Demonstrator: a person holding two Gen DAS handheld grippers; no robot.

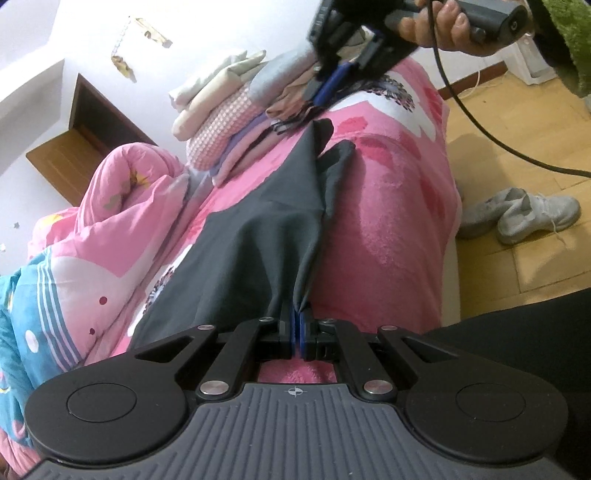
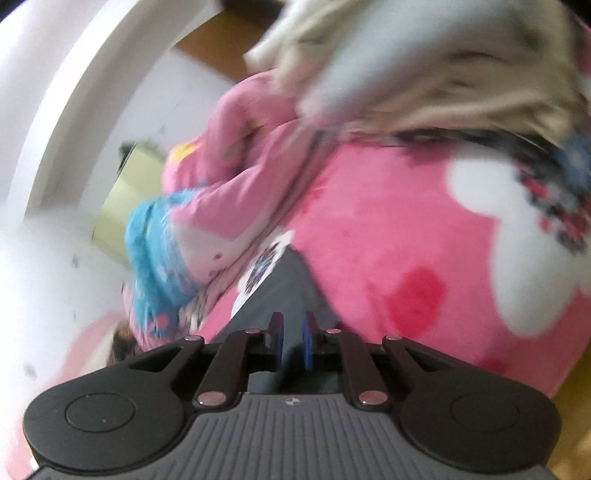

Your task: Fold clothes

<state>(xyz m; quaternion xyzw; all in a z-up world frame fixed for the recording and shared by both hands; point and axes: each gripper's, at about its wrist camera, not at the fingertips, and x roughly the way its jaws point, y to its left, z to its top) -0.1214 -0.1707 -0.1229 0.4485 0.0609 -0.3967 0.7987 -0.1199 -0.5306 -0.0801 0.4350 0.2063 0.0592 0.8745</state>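
Observation:
A dark grey garment (image 1: 251, 240) lies stretched along the pink blanket (image 1: 391, 221), its near end bunched in my left gripper (image 1: 297, 317), which is shut on it. Its far tip ends just below my right gripper (image 1: 317, 92), held by a hand (image 1: 443, 26) at the top. In the blurred right wrist view the right gripper (image 2: 291, 321) has its jaws a little apart. The grey garment (image 2: 284, 288) shows in the gap and runs forward over the blanket (image 2: 406, 229).
A stack of folded clothes (image 1: 229, 99) sits at the bed's far end, blurred in the right wrist view (image 2: 424, 74). A pink and blue quilt (image 1: 122, 206) is heaped on the left. White shoes (image 1: 517, 214) stand on the wooden floor (image 1: 535, 147). A cable (image 1: 480, 129) hangs down.

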